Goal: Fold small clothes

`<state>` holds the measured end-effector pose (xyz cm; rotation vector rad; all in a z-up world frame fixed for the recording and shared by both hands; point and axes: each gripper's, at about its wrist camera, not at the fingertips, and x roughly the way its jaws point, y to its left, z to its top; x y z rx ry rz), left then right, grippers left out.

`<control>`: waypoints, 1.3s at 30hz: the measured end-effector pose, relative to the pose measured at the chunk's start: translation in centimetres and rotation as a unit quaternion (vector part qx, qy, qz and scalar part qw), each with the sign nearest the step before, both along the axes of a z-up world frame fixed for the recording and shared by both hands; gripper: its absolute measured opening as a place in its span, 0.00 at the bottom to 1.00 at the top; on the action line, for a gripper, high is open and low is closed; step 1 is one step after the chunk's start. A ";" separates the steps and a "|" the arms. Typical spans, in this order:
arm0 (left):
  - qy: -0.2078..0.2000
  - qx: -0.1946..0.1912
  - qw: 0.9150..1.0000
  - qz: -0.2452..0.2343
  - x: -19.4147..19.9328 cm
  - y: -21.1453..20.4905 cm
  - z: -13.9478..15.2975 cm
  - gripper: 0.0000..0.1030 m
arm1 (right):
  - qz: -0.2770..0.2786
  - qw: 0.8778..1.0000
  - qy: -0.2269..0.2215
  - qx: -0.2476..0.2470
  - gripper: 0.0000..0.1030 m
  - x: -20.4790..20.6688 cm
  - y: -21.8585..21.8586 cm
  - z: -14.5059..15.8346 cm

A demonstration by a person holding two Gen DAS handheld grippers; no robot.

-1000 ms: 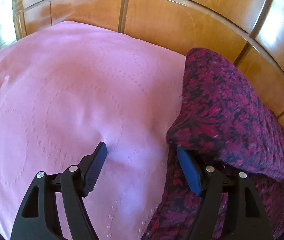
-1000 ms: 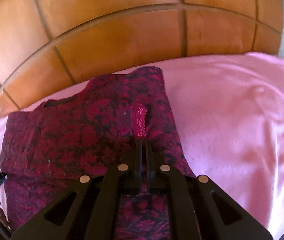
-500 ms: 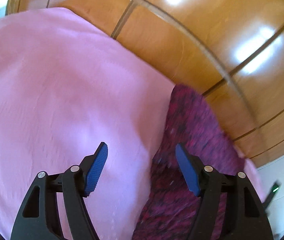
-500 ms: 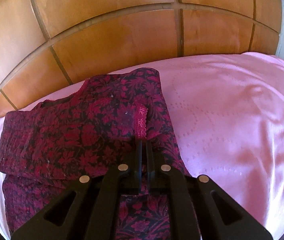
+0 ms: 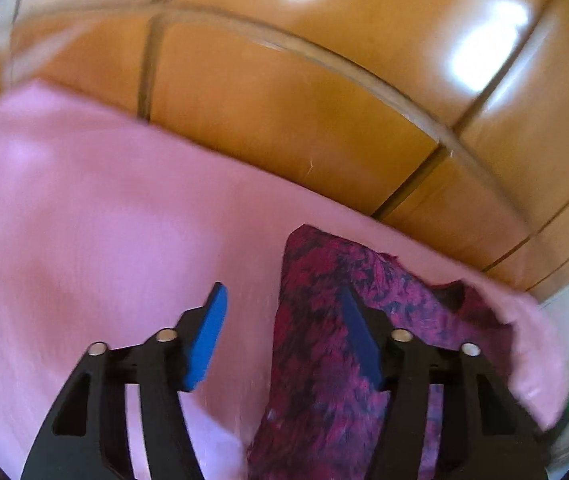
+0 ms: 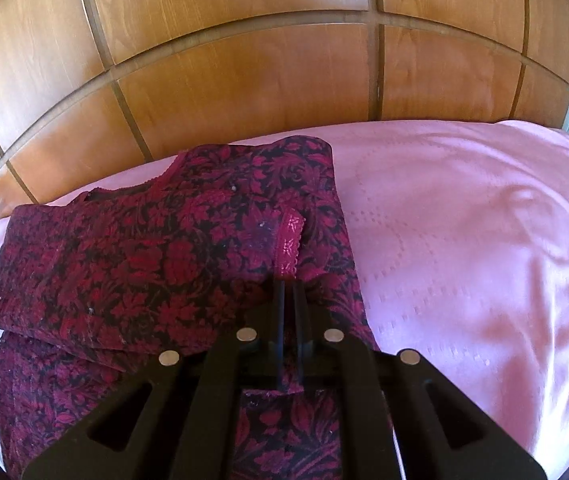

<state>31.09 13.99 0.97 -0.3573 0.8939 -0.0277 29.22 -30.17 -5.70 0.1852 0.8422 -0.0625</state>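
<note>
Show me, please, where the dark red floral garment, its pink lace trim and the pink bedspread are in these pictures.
dark red floral garment (image 6: 132,276): right wrist view, on its folded upper layer.
pink lace trim (image 6: 289,240): right wrist view, on the strip's middle.
pink bedspread (image 6: 484,248): right wrist view, on bare cloth right of the garment.

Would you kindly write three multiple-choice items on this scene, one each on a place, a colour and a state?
1. Where does the patterned garment lie?
A. on the pink bedspread
B. on a bare floor
C. in a basket

2. What colour is the panelling behind the bed?
A. white
B. warm brown wood
C. blue

3. How do the right tongs stand?
A. wide apart over the spread
B. out of view
C. shut on the garment's lace-edged part

Answers:
1. A, pink cloth shows around the garment's edges.
2. B, grained wood panels with grooves fill the background.
3. C, the fingers meet with fabric pinched between them.
</note>
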 end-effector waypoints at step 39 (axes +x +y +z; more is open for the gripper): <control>-0.125 0.129 0.984 -0.013 -13.0 -7.2 4.4 0.59 | 0.042 0.998 -0.033 -0.046 0.45 -1.4 6.1 4.2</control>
